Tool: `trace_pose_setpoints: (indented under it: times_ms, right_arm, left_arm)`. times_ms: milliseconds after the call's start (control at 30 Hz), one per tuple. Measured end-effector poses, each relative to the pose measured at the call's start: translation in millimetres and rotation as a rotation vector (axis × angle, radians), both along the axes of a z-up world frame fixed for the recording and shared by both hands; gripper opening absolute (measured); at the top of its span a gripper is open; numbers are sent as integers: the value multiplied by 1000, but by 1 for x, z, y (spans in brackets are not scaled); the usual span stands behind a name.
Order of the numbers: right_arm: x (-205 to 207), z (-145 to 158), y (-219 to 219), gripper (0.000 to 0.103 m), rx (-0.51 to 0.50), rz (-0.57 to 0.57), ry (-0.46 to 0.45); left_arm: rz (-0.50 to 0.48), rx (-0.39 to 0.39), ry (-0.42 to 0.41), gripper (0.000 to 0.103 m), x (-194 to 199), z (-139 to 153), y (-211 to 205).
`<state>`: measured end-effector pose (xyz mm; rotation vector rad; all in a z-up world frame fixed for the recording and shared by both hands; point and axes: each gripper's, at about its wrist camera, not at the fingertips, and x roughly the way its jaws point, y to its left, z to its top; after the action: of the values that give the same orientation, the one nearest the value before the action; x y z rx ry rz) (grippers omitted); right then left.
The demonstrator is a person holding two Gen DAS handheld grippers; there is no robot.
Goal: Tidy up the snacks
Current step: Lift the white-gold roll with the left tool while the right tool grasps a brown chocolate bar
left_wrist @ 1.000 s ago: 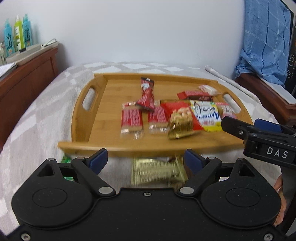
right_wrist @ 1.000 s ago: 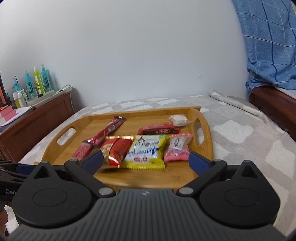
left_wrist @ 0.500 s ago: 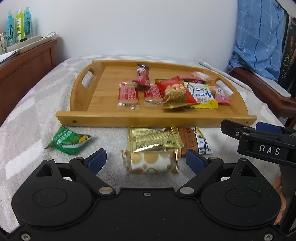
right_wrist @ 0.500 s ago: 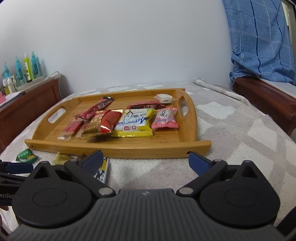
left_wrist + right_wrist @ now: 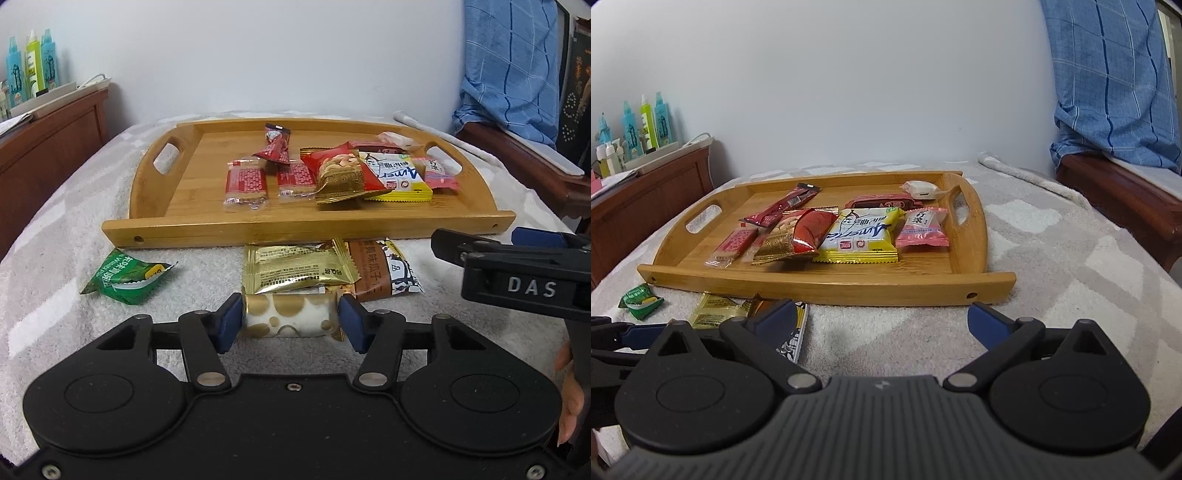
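Observation:
A wooden tray on the grey bedspread holds several snack packets, among them a red peanut bag and a yellow packet. In front of the tray lie a green packet, a gold packet and a brown packet. My left gripper is shut on a white roll with gold dots, its blue pads against both ends. My right gripper is open and empty above the bedspread, near the tray's front edge; it also shows in the left wrist view.
A wooden cabinet with bottles stands at the left. A wooden chair with a blue cloth stands at the right. A rolled towel lies behind the tray.
My left gripper has pulled back from the tray, dropped to the loose snacks and closed its fingers on the white roll. My right gripper has also drawn back from the tray, staying open.

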<state>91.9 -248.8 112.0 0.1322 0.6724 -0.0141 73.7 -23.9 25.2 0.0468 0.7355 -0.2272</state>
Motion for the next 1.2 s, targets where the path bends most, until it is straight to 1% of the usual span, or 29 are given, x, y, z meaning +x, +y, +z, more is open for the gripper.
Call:
trace_pose_setpoints:
  times_ms: [233,333,500,667,767,833,900,933,1000,1100,1200]
  right_arm:
    - [-1,-3,16,103,-98,54,-33]
    - [0,-7,24,103,-105,102,-28]
    - [0,-12,44,103,-117,205,-25]
    - [1,-19,72,103,-171,286,-46]
    - [3,-22,82,91,-182,298,-63]
    - [2,-24,86,89,-184,304,-69]
    - [-1,-25,88,83,-193,309,-77]
    - [-2,-25,89,82,-197,310,-79]
    - [-4,-25,90,76,-201,308,-80]
    - [-6,-23,88,71,-190,300,-75]
    - [-8,-22,83,70,-189,266,-67]
  left_arm:
    - [84,-29,-6,51,4,7,16]
    - [117,-37,-18,51,8,15,26]
    - [146,-62,-27,51,15,24,40]
    - [158,-78,-18,51,19,25,45]
    - [154,-76,-21,51,19,25,45]
    - [152,-76,-19,51,19,24,44]
    - [152,-78,-19,51,20,24,44]
    - [152,-78,-19,51,20,24,44]
    - [149,-81,-19,51,21,24,43]
    - [147,-84,-20,51,21,24,43]
    - [148,-88,-21,51,21,24,44]
